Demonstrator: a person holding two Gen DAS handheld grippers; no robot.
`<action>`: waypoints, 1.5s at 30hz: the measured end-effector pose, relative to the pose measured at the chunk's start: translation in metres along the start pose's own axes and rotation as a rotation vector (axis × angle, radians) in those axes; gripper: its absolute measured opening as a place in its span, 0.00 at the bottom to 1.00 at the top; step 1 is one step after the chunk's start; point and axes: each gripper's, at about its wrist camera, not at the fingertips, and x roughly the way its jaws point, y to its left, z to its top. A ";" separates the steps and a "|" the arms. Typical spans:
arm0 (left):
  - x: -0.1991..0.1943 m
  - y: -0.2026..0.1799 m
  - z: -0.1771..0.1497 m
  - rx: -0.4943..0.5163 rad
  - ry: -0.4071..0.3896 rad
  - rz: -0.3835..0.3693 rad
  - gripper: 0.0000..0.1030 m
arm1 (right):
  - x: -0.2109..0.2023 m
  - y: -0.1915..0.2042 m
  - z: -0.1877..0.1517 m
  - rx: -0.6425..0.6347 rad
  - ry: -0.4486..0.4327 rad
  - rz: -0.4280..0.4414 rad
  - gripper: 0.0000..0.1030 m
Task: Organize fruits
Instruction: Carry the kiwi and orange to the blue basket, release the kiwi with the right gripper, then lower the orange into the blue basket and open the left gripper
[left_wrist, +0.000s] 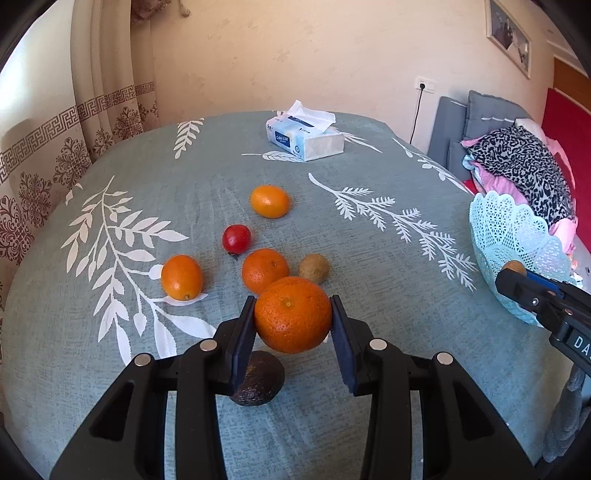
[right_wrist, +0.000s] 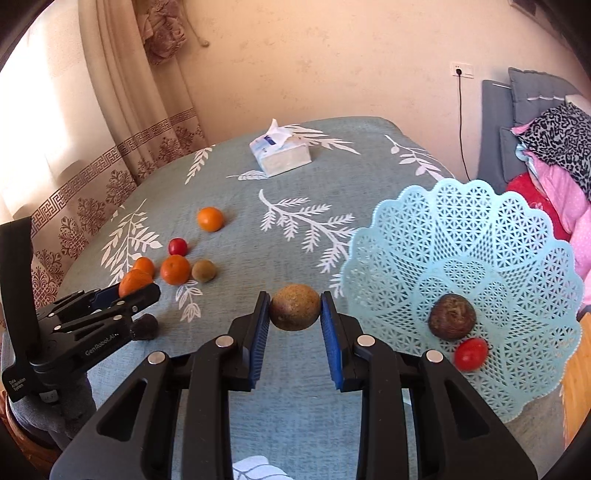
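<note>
Orange and round, the largest orange (left_wrist: 293, 314) sits pinched between the blue pads of the left gripper (left_wrist: 293, 325), lifted clear of the teal leaf-print tablecloth (left_wrist: 369, 258) above a dark avocado (left_wrist: 258, 380) lying near the table's front edge. Behind it, toward the middle of the table, rest three smaller oranges (left_wrist: 265, 270), a red tomato (left_wrist: 236, 239) and a kiwi (left_wrist: 314, 268). The right gripper (right_wrist: 294, 314) has its pads pressed on a brownish round fruit (right_wrist: 294, 306), held just beside the left rim of the pale blue lattice basket (right_wrist: 461, 229) at the table's right edge. Inside the basket lie a dark brown fruit (right_wrist: 452, 316) and a second red tomato (right_wrist: 470, 353), touching. A tissue pack (left_wrist: 304, 138) stands near the far edge
</note>
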 end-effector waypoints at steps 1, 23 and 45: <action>-0.001 -0.003 0.001 0.005 -0.003 0.000 0.38 | -0.002 -0.006 -0.001 0.010 -0.002 -0.011 0.28; -0.007 -0.092 0.020 0.163 -0.034 -0.080 0.38 | -0.036 -0.076 -0.009 0.130 -0.089 -0.203 0.52; 0.015 -0.182 0.041 0.295 -0.038 -0.196 0.38 | -0.057 -0.102 -0.007 0.160 -0.155 -0.326 0.53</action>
